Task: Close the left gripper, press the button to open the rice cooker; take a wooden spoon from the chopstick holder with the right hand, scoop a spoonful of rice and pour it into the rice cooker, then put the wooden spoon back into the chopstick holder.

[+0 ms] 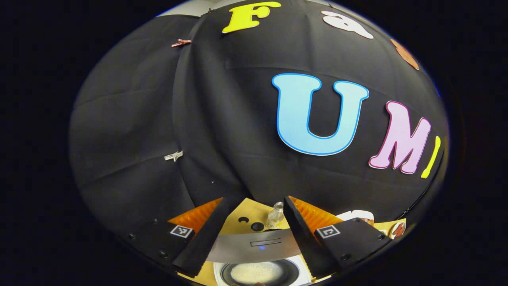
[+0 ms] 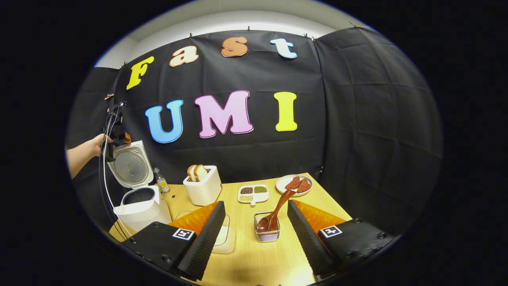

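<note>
- Cooker (image 2: 137, 194): white, at the table's (image 2: 254, 262) far left in the right gripper view; lid (image 2: 131, 167) up and tilted back, pot exposed. Button step judged done.
- Same cooker in the left gripper view: lid edge (image 1: 254, 246) crosses between the fingers, pot (image 1: 258, 272) below it with pale grains inside.
- Left gripper (image 1: 254, 234): above the open cooker, jaws released with a wide gap, gripping nothing. In the right gripper view a hand (image 2: 93, 147) holds it by the lid's upper rim.
- Right gripper (image 2: 256, 234): low over the table's near edge, jaws spread and empty, aimed at the holder.
- Holder (image 2: 267, 228): small wire basket, upright, between the right fingers but farther off; not touched.
- Spoon (image 2: 276, 212): wooden, bowl down in the holder, handle leaning up and to the right toward the plate (image 2: 293, 184).
- Other stock: toaster (image 2: 202, 186) with bread, divided dish (image 2: 253, 194) of grains, small bottle (image 2: 160, 182) beside the cooker, pale tray (image 2: 226, 238) partly behind the right gripper's finger; whether it holds the rice cannot be told.
- Step in hand: fetching the spoon, not yet grasped.
- Next move, as judged: advance the right gripper to the slanted handle, line the jaws across it, clench, then lift straight out so the light basket does not tip.
</note>
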